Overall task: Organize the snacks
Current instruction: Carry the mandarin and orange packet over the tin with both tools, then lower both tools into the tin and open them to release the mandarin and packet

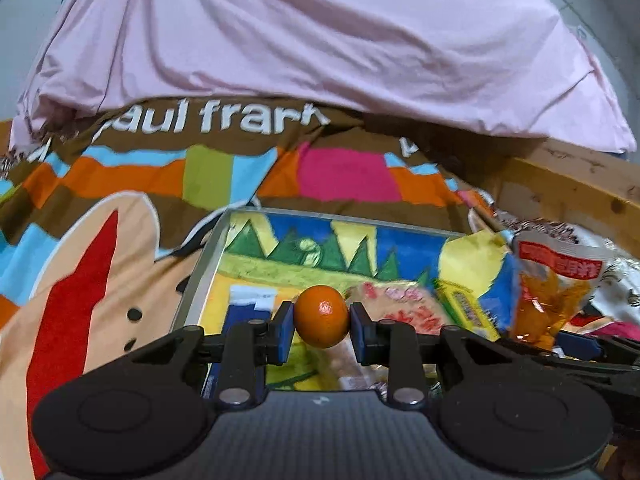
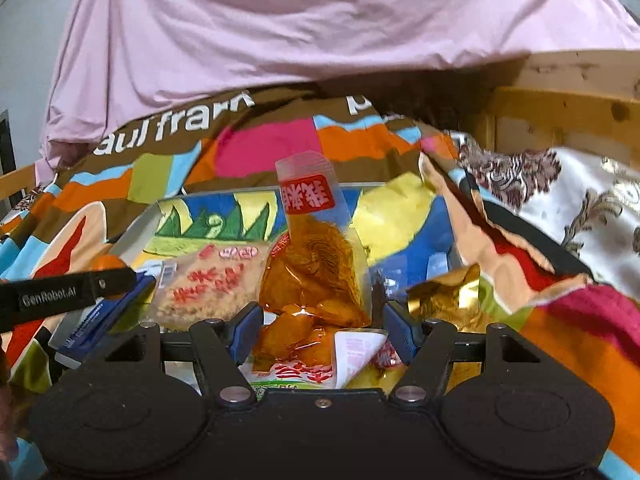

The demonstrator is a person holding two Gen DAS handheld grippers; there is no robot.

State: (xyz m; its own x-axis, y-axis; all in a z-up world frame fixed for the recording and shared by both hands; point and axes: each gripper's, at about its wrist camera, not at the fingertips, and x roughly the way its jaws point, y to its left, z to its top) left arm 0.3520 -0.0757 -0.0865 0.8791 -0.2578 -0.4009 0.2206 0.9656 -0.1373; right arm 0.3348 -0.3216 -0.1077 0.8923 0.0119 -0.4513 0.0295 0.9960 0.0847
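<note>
Left wrist view first: your left gripper (image 1: pixel 322 322) is clamped on a small orange fruit (image 1: pixel 321 315), both blue pads pressed to its sides, and the fruit hangs clear above the tray (image 1: pixel 196 280) with the painted landscape lining. Beneath and just beyond it lies a flat pale snack packet (image 1: pixel 394 304) on the tray floor. From the right wrist view, your right gripper (image 2: pixel 320 330) has its jaws set wide with the transparent pouch of orange snack pieces (image 2: pixel 312 264) standing between them; the pouch rises upright, its red-labelled top tilted away, and the pads appear to bear on its lower part, so I judge it held and lifted over the tray. A crumpled gold wrapper (image 2: pixel 448 300) sits near the tray's right side, and the multicoloured bedsheet (image 2: pixel 272 144) spreads around the tray, with a pink quilt (image 2: pixel 280 32) behind. Judgement: you are mid-carry, both items picked and not yet placed. The next move calls for choosing a bare spot in the tray for each, lowering the fruit until it rests before releasing so it cannot roll, and laying the pouch flat beside the pale packet rather than on top.
</note>
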